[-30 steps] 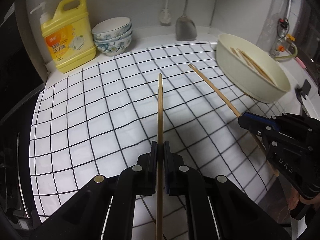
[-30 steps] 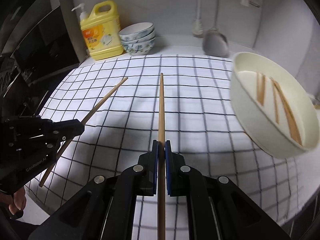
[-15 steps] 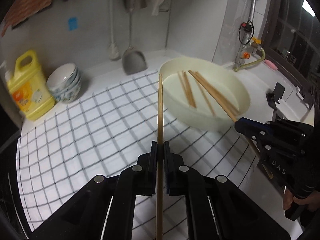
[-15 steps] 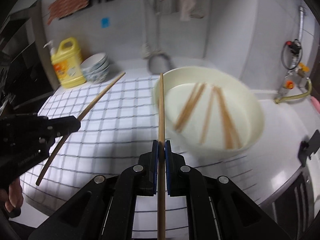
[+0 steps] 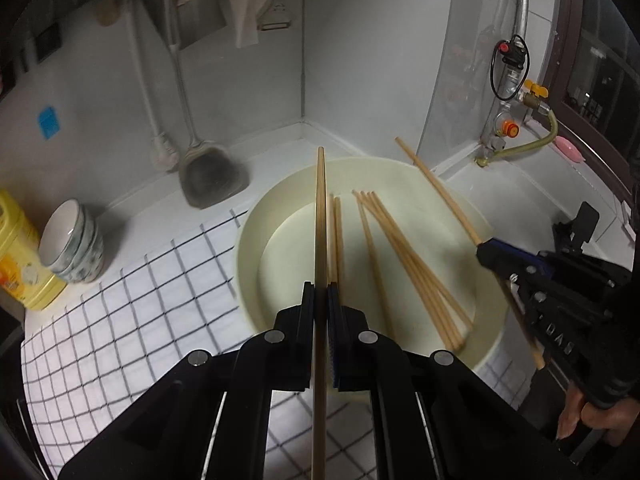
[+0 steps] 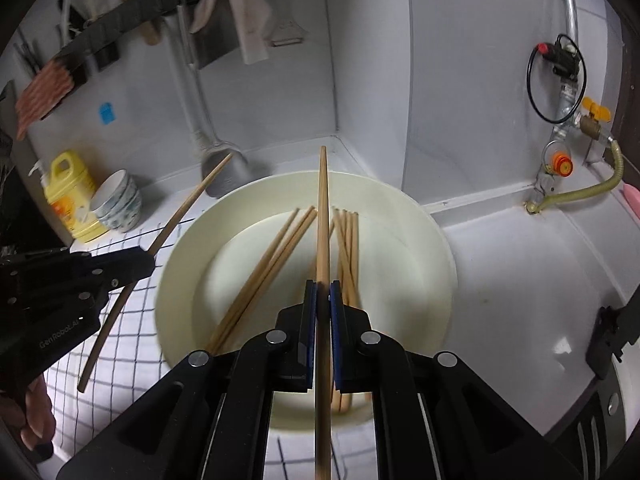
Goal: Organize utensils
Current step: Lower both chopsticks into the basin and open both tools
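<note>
My left gripper (image 5: 321, 300) is clamped tight on a wooden chopstick (image 5: 320, 216), and my right gripper (image 6: 323, 300) is clenched just the same on a second chopstick (image 6: 323, 216). In each wrist view the stick I hold runs straight away from me along the fingers, its far tip reaching out above the cream basin (image 5: 256, 236), its near end passing back between the jaws toward the bottom of the picture. From the left wrist I see my right gripper off to the side, its stick slanting up and to the left over the basin's rim; from the right wrist the left one slants up and to the right. Under my grippers lies a white cloth with a black grid (image 5: 132, 320), spread on a white counter (image 6: 512, 264); the basin sits at the cloth's far edge. Inside it several loose chopsticks (image 6: 264, 272) lie flat in two rough bundles, their long axes fanning away from me. Beyond, to the left, stand stacked patterned bowls (image 5: 74, 246) just beside a yellow detergent bottle (image 5: 18, 256). Against the white corner walls hang a metal spatula (image 5: 212, 176), a rag (image 6: 244, 20), and to the right a gas valve with a yellow hose (image 6: 576, 196).
</note>
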The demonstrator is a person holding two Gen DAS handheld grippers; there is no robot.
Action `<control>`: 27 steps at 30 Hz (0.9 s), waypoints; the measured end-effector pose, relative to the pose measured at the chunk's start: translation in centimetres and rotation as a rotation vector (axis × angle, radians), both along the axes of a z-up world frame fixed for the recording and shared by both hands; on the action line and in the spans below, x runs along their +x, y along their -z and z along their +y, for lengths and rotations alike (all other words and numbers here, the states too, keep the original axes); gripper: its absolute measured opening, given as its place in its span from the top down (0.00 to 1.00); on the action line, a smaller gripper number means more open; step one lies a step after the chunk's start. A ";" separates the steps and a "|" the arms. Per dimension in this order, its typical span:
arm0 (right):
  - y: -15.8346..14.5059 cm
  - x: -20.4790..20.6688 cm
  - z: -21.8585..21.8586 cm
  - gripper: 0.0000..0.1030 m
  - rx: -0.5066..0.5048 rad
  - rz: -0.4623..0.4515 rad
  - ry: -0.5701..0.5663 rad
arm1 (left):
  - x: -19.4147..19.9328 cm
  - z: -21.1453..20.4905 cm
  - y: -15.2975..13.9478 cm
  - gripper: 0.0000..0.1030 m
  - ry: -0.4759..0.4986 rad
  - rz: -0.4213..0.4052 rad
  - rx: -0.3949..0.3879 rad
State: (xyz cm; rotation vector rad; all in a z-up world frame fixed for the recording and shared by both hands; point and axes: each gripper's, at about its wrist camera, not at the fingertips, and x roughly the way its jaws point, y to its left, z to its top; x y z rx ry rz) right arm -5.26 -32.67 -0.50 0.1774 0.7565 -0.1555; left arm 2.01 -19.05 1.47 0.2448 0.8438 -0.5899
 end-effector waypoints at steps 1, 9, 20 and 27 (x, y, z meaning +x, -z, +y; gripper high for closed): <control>0.3 0.6 -0.2 0.94 0.006 0.011 0.006 | 0.6 -0.6 0.2 0.93 0.008 0.004 0.000; 3.7 4.5 -1.8 0.94 0.075 0.104 0.035 | 5.0 -4.7 3.5 0.93 0.021 0.062 0.027; 6.3 6.4 -2.8 0.94 0.109 0.158 0.063 | 7.2 -5.5 6.8 0.93 -0.003 0.132 0.077; 6.5 6.4 -2.6 0.93 0.092 0.163 0.091 | 7.3 -4.7 6.9 0.73 -0.039 0.135 0.070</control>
